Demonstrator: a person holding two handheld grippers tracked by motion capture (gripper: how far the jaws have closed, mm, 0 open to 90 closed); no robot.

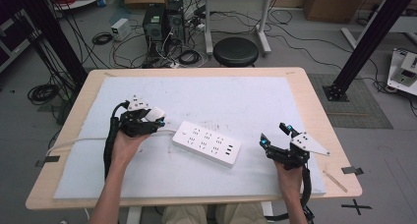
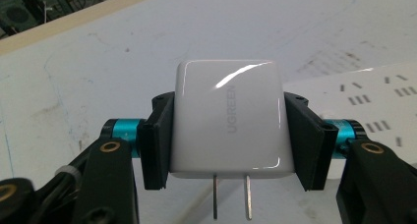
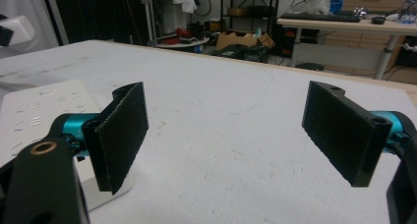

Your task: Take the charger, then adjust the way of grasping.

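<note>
A white power strip [image 1: 206, 143] lies on the white mat [image 1: 196, 94] at the table's middle, its cord running off to the left. My left gripper [image 1: 152, 118] is shut on a white UGREEN charger [image 2: 228, 123], held just left of the strip's near end. The charger's two metal prongs [image 2: 231, 197] point back toward the camera. The strip's sockets [image 2: 373, 94] show at the right of the left gripper view. My right gripper [image 1: 275, 135] stands open to the right of the strip, with nothing between its pads [image 3: 120, 135]. The strip's end [image 3: 34, 113] lies by its left jaw.
The wooden table's edge [image 1: 314, 111] borders the mat. Beyond the far edge stand a black stool [image 1: 236, 51], computer towers [image 1: 162, 21] and tangled cables on the floor. A black frame post [image 1: 366, 42] rises at the right.
</note>
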